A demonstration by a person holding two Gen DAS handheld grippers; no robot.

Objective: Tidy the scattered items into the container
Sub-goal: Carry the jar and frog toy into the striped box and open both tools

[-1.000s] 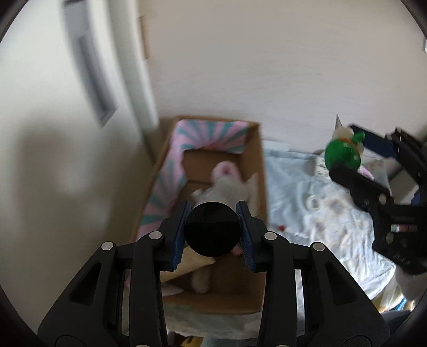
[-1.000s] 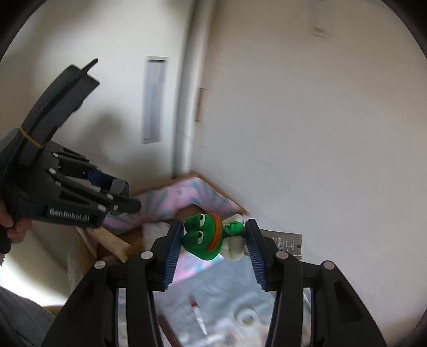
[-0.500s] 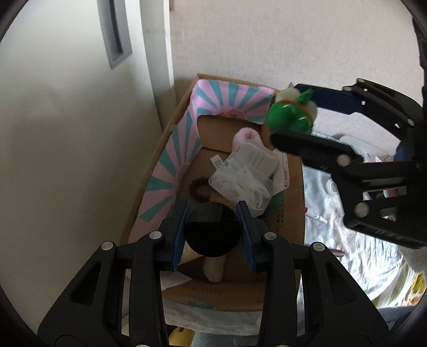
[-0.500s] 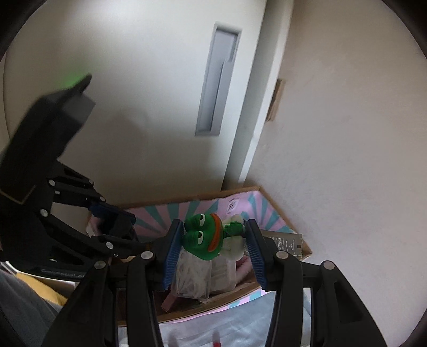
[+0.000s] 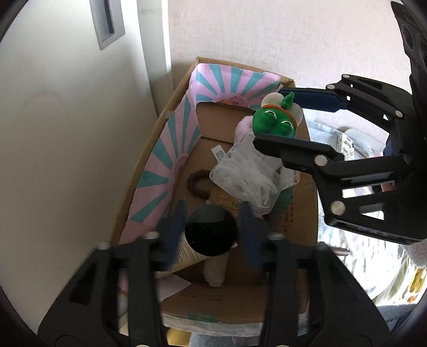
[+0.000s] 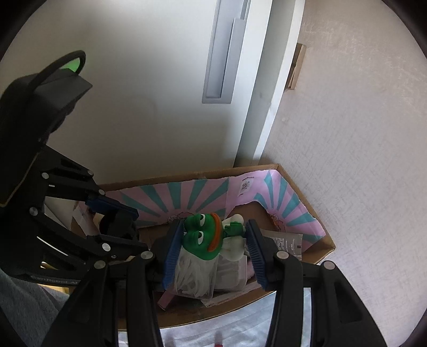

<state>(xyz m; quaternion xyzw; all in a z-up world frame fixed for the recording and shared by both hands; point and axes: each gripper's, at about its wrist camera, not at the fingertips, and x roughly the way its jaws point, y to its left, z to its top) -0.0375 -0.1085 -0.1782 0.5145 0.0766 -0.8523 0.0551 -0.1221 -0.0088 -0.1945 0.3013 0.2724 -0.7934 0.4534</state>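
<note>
A black round object (image 5: 210,231) sits between the blue pads of my left gripper (image 5: 212,211), low over the near end of the cardboard box (image 5: 160,120) lined in pink and teal stripes. The jaws are opening and blurred, with the pads drawn back from the object's sides. My right gripper (image 6: 214,227) is shut on a green frog toy (image 6: 205,240) with an orange mouth and holds it above the box's (image 6: 186,176) far half. In the left wrist view the frog (image 5: 275,121) hangs over a clear bag (image 5: 245,170).
The box holds a clear bag of white pieces, a brown ring (image 5: 197,184), pink plush and a white plush piece (image 5: 213,269). It stands in a corner against a wall and a door with a recessed handle (image 5: 106,24). A pale sheet (image 5: 347,245) lies to the right.
The left jaws, shut on the black object before, have spread apart. Both grippers have sunk toward the box. The right gripper has carried the frog from the sheet side to above the box.
</note>
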